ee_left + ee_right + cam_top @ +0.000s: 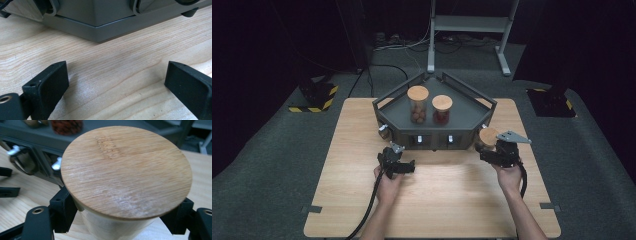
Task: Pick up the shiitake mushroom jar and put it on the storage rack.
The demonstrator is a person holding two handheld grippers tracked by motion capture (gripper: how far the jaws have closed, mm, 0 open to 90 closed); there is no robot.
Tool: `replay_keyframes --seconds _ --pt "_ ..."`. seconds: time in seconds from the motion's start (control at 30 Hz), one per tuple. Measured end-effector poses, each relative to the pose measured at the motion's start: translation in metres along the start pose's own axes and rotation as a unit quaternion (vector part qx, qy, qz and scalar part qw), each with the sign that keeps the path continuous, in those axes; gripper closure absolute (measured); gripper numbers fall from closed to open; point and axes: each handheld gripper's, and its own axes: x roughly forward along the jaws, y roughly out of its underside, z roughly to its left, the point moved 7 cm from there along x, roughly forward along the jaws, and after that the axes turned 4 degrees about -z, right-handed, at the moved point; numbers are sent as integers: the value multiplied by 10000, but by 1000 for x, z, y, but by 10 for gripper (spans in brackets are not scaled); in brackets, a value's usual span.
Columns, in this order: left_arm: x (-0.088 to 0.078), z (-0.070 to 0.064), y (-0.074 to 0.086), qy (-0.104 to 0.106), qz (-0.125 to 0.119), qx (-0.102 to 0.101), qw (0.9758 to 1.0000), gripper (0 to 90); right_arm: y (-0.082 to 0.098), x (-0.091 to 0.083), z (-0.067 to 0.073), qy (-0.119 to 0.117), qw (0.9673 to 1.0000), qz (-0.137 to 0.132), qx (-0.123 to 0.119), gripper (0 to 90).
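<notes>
The right gripper [493, 150] clasped a wood-lidded jar [125, 170] just off the right front corner of the grey tray [462, 127] — both pads pressed against the glass under the lid, toward the table's [437, 200] right edge. The left gripper [398, 161] rested near the tray's front edge, jaws spread wide over bare wood. Two more jars [418, 102] — one red-filled — stood on the tray.
</notes>
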Motion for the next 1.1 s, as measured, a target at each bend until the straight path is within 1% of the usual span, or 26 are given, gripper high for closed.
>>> replay_keyframes --seconds 0.1,0.13,0.17,0.2,0.27,0.4,0.47,0.5,0.6,0.67,0.7,0.8,0.97,1.03,1.1 --pt "0 0 0 0 -1 -1 10000 52 -11 -4 4 -211 9997 -62 138 253" --pt "0 0 0 0 -1 -1 10000 52 -11 -4 4 -211 9997 -62 138 253" --pt "0 0 0 0 -1 -2 10000 52 -19 -5 7 -201 9997 -71 83 253" --pt "0 0 0 2 -3 -4 10000 52 -21 -6 8 -216 9997 -71 78 253" --pt "0 0 0 3 -3 -4 10000 52 -28 -8 11 -344 9993 -107 120 253" --pt "0 0 0 13 -5 1 10000 52 -39 -9 16 -343 9994 -89 -50 253" --pt "0 0 0 17 -7 4 10000 52 -43 -8 17 -434 9990 -66 -10 253" --pt "0 0 0 17 -7 3 10000 52 -45 -8 17 -443 9990 -42 -3 253" --pt "0 0 0 19 -7 4 10000 51 -52 -6 15 -284 9996 -12 -61 253" --pt "0 0 0 23 -7 5 10000 51 -58 -4 13 -301 9995 -12 51 253" --pt "0 0 0 28 -8 9 10000 51 -60 -4 13 -297 9995 -22 63 253" --pt "0 0 0 33 -7 14 10000 51 -66 -2 12 -200 9998 -10 17 253" --pt "0 0 0 31 -12 7 10000 51 -77 3 13 -149 9999 47 -34 253" --pt "0 0 0 33 -13 -2 10000 51 -81 5 13 -184 9998 0 64 253" --pt "0 0 0 31 -11 11 10000 51 -85 7 13 -292 9993 -34 243 253"
